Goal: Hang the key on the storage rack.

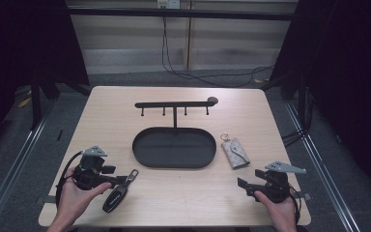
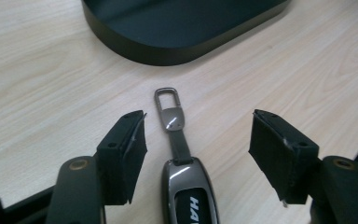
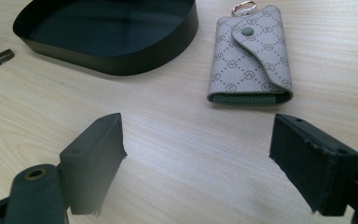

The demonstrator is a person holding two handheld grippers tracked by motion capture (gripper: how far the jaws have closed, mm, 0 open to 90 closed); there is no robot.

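Observation:
A black car key fob point(image 1: 116, 197) with a metal strap clip lies near the table's front left. In the left gripper view the fob point(image 2: 189, 191) lies flat between the jaws of my left gripper point(image 2: 200, 119), which stands open; neither pad touches it. From above, the left gripper point(image 1: 121, 180) sits just over the fob's strap end. My right gripper point(image 1: 244, 186) hovers at the front right, open with bare wood between its jaws point(image 3: 198, 121). A beige patterned key pouch point(image 3: 251, 56) with a gold ring lies ahead of it, beside the tray.
A black oval tray point(image 1: 174, 166) sits mid-table, with a black hook rack point(image 1: 174, 104) rising from its far side. The tray's wall point(image 2: 168, 49) is close ahead of the left gripper. Bare wood lies between the two hands. Cables run on the floor behind the table.

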